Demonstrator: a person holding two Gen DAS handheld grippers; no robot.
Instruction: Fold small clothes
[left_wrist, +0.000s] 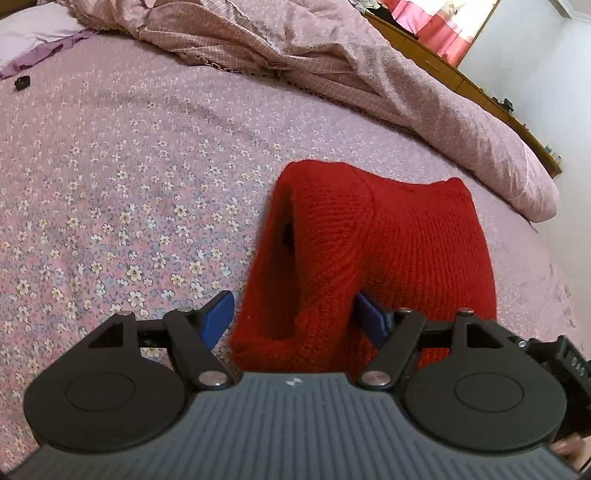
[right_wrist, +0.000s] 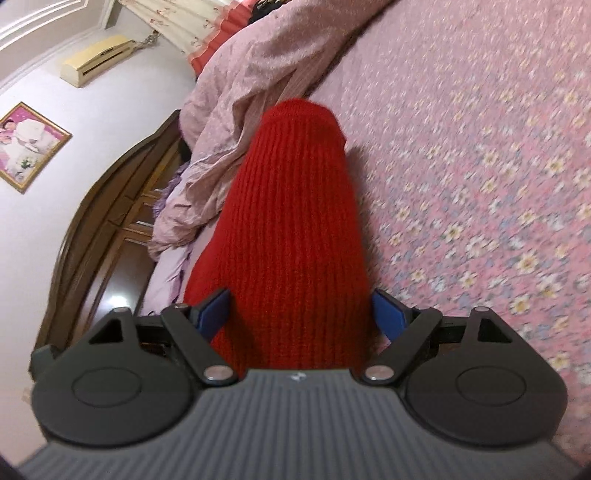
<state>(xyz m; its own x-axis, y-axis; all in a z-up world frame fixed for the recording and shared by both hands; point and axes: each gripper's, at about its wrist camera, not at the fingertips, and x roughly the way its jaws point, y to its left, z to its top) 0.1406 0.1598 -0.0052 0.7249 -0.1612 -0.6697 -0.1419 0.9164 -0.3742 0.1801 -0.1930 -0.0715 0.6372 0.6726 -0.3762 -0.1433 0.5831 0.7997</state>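
Left wrist view shows the left gripper (left_wrist: 295, 317) with its blue pads set wide, a fold of the red knit garment (left_wrist: 369, 258) between them; whether they pinch it, I cannot tell. The garment is chunky ribbed wool, rounded at its far end, lying on the pink floral bedspread (left_wrist: 110, 184). Right wrist view has the right gripper (right_wrist: 301, 314) also spread wide around the knit, with a crumpled mauve quilt (right_wrist: 236, 92) beyond. No readable writing shows, only a small pale mark on each grey ribbed housing.

No words, numbers or brand names can be read. Each gripper body bears only a small pale emblem, wordless.
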